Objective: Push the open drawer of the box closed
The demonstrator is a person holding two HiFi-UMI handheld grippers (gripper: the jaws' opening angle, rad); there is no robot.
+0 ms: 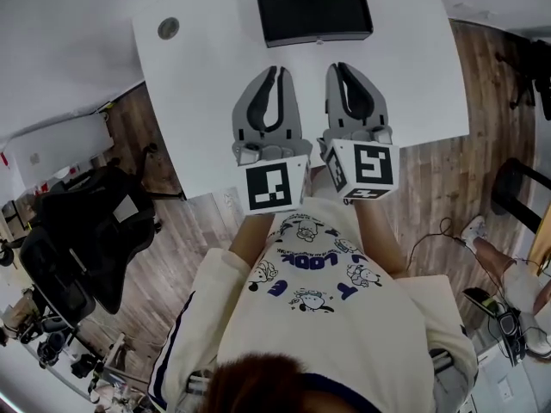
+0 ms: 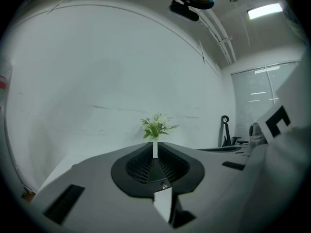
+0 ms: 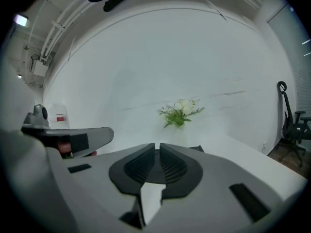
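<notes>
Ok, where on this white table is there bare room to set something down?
The table is bare left of the black box, around the round grommet, and right of the box to the table's edge. A narrow strip lies between the box and the gripper tips. The near middle is crowded: the left gripper and right gripper sit side by side there.

Bright even indoor light, ceiling light strip (image 2: 265,10) glowing, soft faint shadows, strong fisheye bending, dark vignetted corners in gripper views
</notes>
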